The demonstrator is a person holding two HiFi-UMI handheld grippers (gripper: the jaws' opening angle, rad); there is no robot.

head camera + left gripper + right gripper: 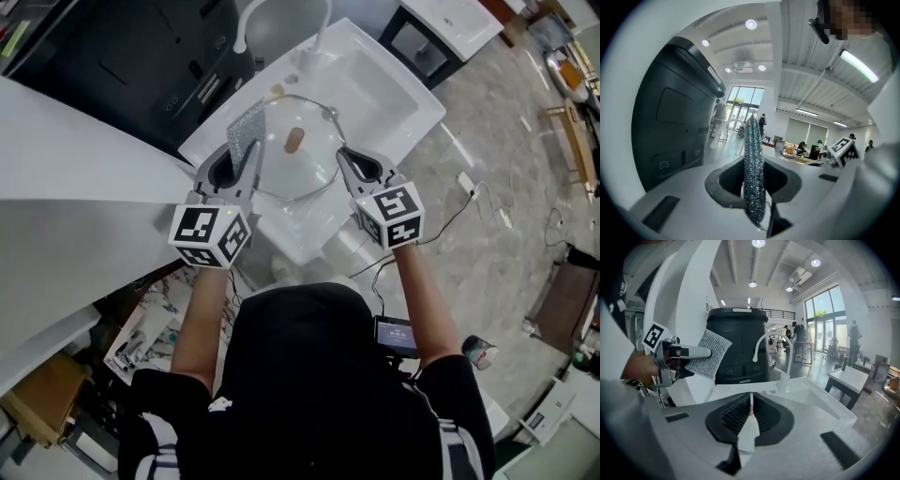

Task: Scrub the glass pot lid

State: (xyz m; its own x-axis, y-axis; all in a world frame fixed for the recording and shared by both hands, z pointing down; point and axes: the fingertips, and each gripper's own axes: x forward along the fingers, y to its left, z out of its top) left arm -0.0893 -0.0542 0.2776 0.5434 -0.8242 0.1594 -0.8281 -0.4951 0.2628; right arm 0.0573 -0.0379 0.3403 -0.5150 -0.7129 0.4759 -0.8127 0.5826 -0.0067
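Scrubbing is set up over the sink [398,89], so that whatever comes off the glass pot lid [309,173] falls into the basin rather than onto the worktop [75,159] at 9 o'clock. The lid hangs above the near half of the basin, its knob [293,141] facing the head camera and the faucet [789,361] beyond it at 12 o'clock. The right gripper [343,157] has the lid by the rim at about 4 o'clock. In the right gripper view its fingers are clenched fully together on that thin edge, which runs upright between them. Pinching the rim rather than the knob leaves the whole dome bare for cleaning, though I judge that a one-edge hold on smooth glass could pivot or slip under a hard push. The left gripper [248,155] comes in from 8 o'clock with its fingers clamped on a silvery scouring pad [244,127]. The left gripper view shows the pad edge-on, most of it standing free past the tips. That free flap lies at the lid's 10 o'clock edge; whether it touches the glass cannot be told. Gripping the pad low gives a broad, pliant face to wipe with. My reading is that the stroke is at its start, and the next move wants light pressure directed toward the held side.
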